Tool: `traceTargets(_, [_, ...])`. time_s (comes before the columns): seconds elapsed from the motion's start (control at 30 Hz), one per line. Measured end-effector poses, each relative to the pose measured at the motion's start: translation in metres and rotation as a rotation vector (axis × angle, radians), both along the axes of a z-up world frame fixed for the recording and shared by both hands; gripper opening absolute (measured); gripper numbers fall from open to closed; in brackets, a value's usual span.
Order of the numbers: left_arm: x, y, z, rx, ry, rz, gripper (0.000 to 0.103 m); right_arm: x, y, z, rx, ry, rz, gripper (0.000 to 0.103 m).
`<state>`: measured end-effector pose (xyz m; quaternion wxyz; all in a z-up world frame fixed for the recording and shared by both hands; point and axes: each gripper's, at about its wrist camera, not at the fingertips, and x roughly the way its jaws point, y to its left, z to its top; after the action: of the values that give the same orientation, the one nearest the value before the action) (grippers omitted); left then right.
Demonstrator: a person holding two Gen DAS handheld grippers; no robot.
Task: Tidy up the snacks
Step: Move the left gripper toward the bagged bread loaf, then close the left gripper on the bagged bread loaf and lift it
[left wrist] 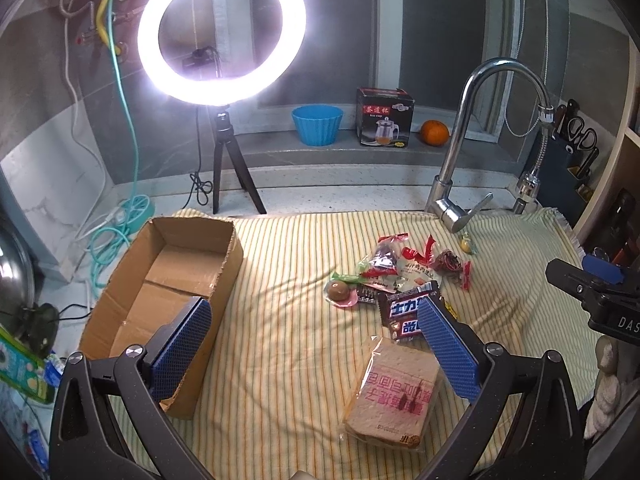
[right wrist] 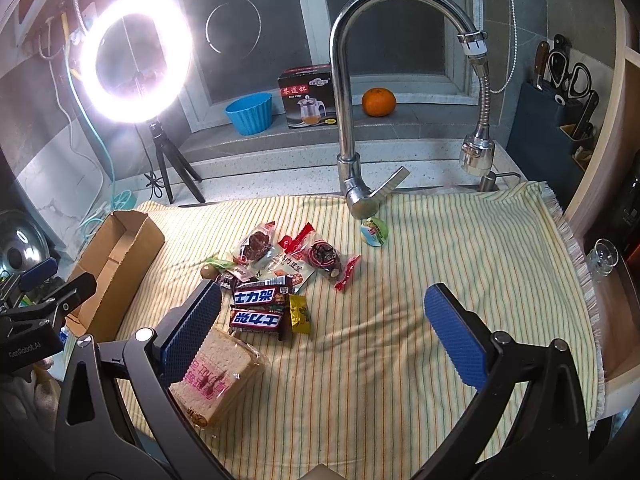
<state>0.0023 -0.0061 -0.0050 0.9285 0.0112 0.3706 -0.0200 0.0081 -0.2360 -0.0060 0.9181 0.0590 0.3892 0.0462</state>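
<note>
An open, empty cardboard box (left wrist: 168, 280) lies at the left of the striped cloth (left wrist: 288, 280); it also shows in the right wrist view (right wrist: 116, 256). A pile of wrapped snacks (left wrist: 400, 272) lies at the middle: two Snickers bars (right wrist: 260, 308), a packed bread slice (left wrist: 394, 396) (right wrist: 216, 380), a small yellow packet (right wrist: 300, 314) and red wrapped sweets (right wrist: 332, 260). My left gripper (left wrist: 316, 352) is open and empty above the cloth between box and bread. My right gripper (right wrist: 324, 344) is open and empty, right of the bread.
A chrome faucet (right wrist: 348, 120) rises at the cloth's far edge, with a small green packet (right wrist: 374, 232) at its base. A ring light on a tripod (left wrist: 222, 40) stands behind the box. A blue bowl (left wrist: 317, 125), a tea box (left wrist: 384, 117) and an orange (left wrist: 434, 133) sit on the sill. A knife block (right wrist: 560, 120) stands at right.
</note>
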Motion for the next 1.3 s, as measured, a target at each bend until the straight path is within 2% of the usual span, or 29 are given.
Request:
traceTargets(0.33, [0.001,-0.002,-0.011,-0.001,0.033,-0.013,0.102,0.003,0.002,-0.022,0.033,0.051,0.033,0.103])
traceTargets(0.47, [0.001,-0.004,-0.017,0.003,0.054,-0.02,0.1,0.005,0.002,-0.035,0.062,0.097,0.047,0.097])
traceTargets(0.83, [0.001,-0.004,-0.031,-0.004,0.096,-0.04,0.099,0.008,0.005,-0.051,0.098,0.151,0.063,0.097])
traceTargets(0.93, [0.0,-0.007,-0.035,0.003,0.111,-0.058,0.097,0.008,0.007,-0.056,0.11,0.167,0.076,0.094])
traceTargets(1.27, [0.003,-0.003,-0.065,-0.026,0.215,-0.072,0.082,0.008,0.02,-0.081,0.164,0.246,0.121,0.086])
traceTargets(1.3, [0.003,-0.002,-0.067,-0.026,0.221,-0.074,0.077,0.008,0.021,-0.084,0.171,0.253,0.123,0.086])
